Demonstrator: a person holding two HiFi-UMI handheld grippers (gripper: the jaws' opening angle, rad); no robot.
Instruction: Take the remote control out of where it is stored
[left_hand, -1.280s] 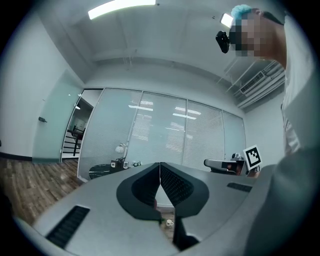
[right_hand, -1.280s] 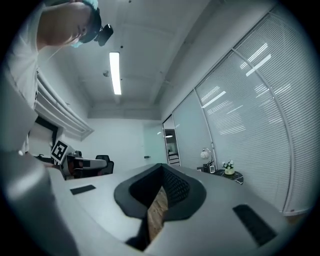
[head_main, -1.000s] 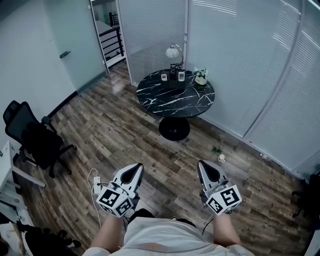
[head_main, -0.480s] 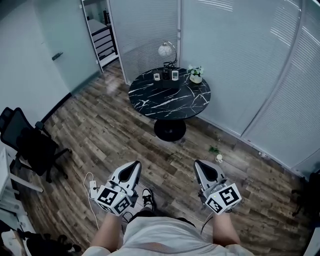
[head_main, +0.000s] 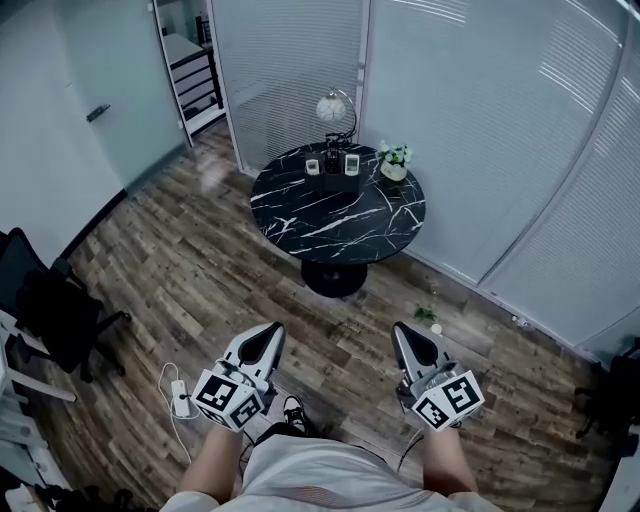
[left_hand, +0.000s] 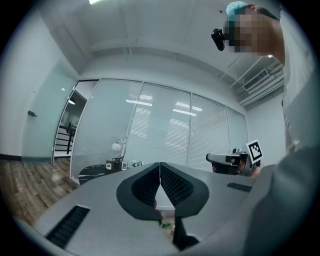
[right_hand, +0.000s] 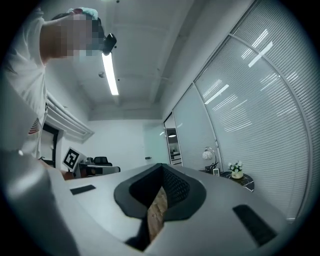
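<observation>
A round black marble table (head_main: 335, 215) stands ahead, in front of the blind-covered glass wall. At its far edge are a globe lamp (head_main: 331, 106), a dark holder (head_main: 332, 152) flanked by two small white items (head_main: 313, 167), and a flower pot (head_main: 394, 166). I cannot make out a remote control at this distance. My left gripper (head_main: 271, 331) and right gripper (head_main: 405, 329) are held low over the wooden floor, well short of the table. Both are shut and empty. In the left gripper view the table (left_hand: 95, 171) is small and far to the left.
A black office chair (head_main: 55, 310) stands at the left, and a white power strip with cable (head_main: 181, 400) lies on the floor near my left foot. A small plant item (head_main: 428, 316) lies by the glass wall. A dark bag (head_main: 605, 400) sits at the right edge.
The view has advanced toward the table, and the chair has slid to the left edge. Both grippers keep their place in front of me, still shut.
</observation>
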